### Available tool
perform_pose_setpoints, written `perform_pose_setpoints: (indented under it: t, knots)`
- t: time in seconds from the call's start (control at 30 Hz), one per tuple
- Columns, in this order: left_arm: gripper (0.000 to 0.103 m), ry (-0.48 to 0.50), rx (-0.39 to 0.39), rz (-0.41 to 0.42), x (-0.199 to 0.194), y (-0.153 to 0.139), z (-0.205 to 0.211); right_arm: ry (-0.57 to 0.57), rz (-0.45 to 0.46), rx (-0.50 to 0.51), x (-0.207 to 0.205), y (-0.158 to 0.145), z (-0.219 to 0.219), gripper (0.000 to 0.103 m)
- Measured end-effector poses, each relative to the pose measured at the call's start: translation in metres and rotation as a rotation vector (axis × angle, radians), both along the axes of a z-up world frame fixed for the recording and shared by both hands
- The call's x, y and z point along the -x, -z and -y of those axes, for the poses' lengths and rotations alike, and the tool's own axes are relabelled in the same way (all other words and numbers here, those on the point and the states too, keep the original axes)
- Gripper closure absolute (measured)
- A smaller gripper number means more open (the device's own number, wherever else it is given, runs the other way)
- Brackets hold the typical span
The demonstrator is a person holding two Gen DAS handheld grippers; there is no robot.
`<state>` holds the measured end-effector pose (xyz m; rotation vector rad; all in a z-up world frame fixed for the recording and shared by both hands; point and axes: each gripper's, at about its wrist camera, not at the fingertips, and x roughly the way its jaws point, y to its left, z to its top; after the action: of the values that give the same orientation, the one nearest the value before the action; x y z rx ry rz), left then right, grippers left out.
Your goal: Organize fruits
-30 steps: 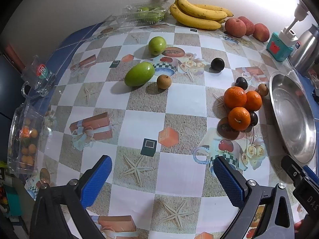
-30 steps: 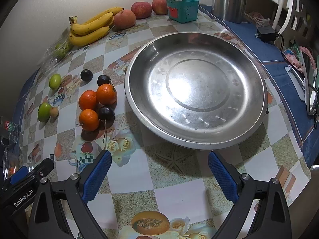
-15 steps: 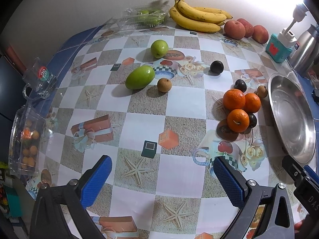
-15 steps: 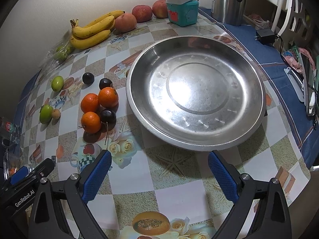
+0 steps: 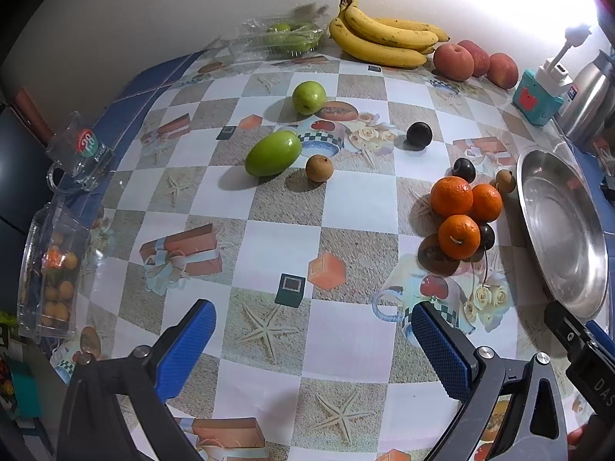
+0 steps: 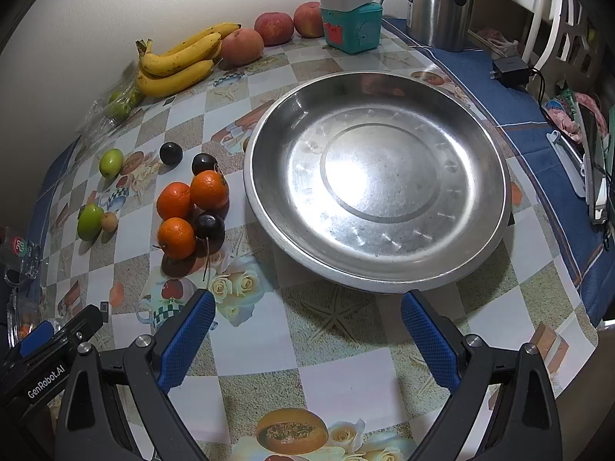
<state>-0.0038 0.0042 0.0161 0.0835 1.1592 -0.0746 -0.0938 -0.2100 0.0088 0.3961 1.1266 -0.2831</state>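
Nothing is sorted yet: the metal pan [image 6: 376, 188] sits bare on the counter [image 5: 276, 238], while three oranges [image 5: 459, 211], dark plums [image 5: 419, 134], green fruits [image 5: 273, 152], bananas [image 5: 384, 40] and peaches [image 5: 453, 62] lie loose beside it. The left tool [image 5: 313, 340] and right tool [image 6: 307, 330] both hang wide open, holding nothing, so every fruit remains to be moved

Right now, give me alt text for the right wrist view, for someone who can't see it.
A large steel dish sits empty on a checked tablecloth, just ahead of the open right gripper. To its left lie three oranges among dark plums, with bananas and peaches along the wall behind.
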Motion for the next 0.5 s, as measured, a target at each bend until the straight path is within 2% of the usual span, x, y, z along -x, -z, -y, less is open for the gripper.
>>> perform_pose_setpoints:
  t: [0.23, 0.5]
  knots:
    - [0.0, -0.003, -0.014, 0.008, 0.0028, -0.0027, 0.0, -0.005, 0.005, 0.003, 0.0004, -0.0002, -0.001, 0.005]
    - [0.0, -0.004, 0.006, 0.037, 0.0057, -0.0096, -0.0007, -0.011, 0.012, 0.005, 0.0002, -0.0013, -0.0021, 0.005]
